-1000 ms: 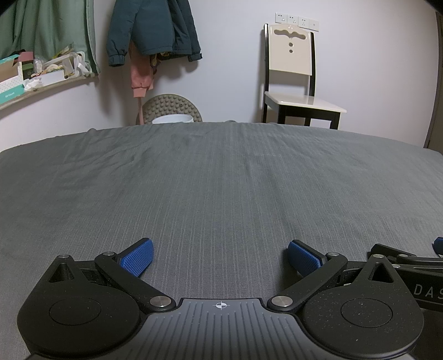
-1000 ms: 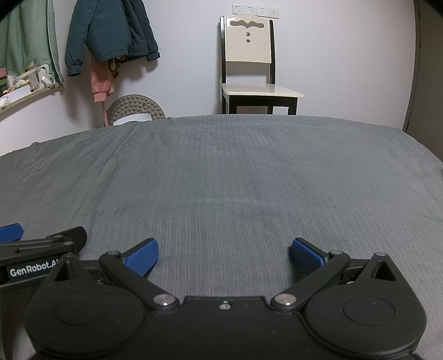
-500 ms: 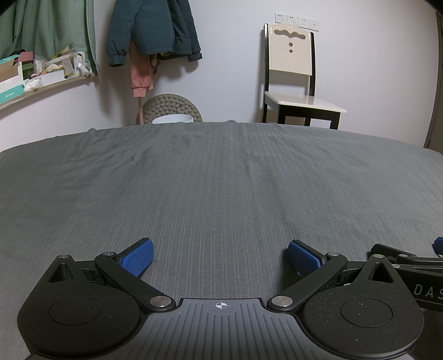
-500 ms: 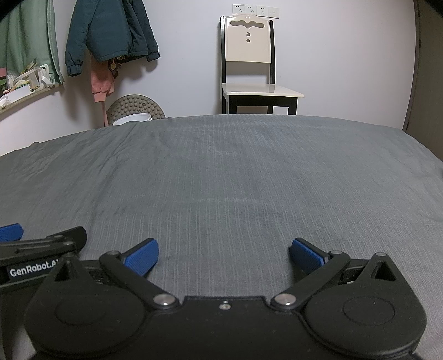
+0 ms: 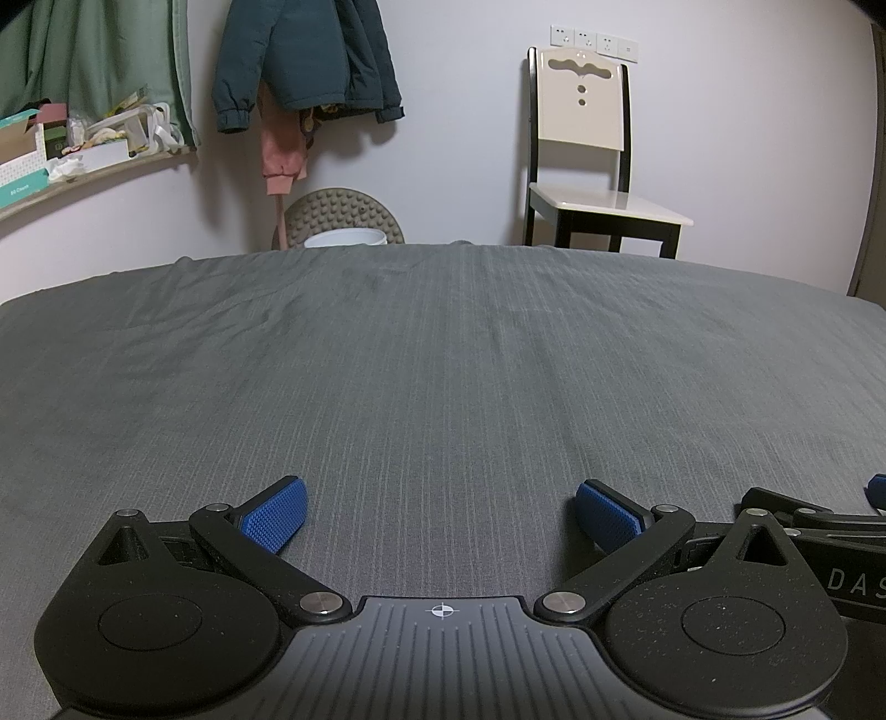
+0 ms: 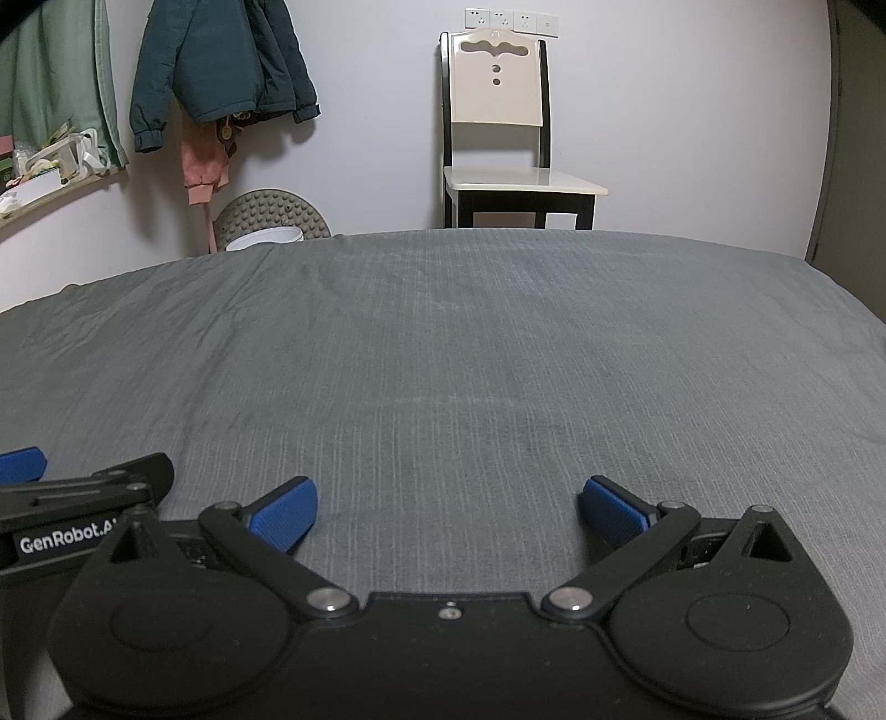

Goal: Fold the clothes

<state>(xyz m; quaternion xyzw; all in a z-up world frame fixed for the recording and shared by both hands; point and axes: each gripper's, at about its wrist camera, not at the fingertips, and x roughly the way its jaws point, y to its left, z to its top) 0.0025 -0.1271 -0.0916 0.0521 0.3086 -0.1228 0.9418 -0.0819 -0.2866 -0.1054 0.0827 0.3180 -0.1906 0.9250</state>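
Nothing to fold on the grey bedspread [image 5: 443, 354] yet, honestly: no garment anywhere on it in either wrist view, so clothes to fold simply not visible from here. Only clothing in sight is the dark teal jacket [image 5: 302, 52] and a pink piece [image 5: 282, 155] under it, hanging on the far wall, well apart from both tools; can't say whether those are the ones meant. Probably a starting pose, so best bet for doing this step well: bring a garment to the middle of the bed, spread it flat, smooth out wrinkles before pinching any corner. Loads of open room across the bed, far edge curving off toward the chair [image 6: 498, 127] and a studded round thing [image 5: 343, 213] with a white tub [image 5: 343, 238] peeking over the edge, cluttered shelf [image 5: 83, 160] off to the left. Worth keeping swings away from that far edge. Left gripper [image 5: 440, 512] spread wide, blue pads [image 5: 277, 520] apart, holding nothing, low over the cloth. Right gripper [image 6: 448, 512] same deal, wide apart and empty, just beside the left one, so mind the two bumping when moving.
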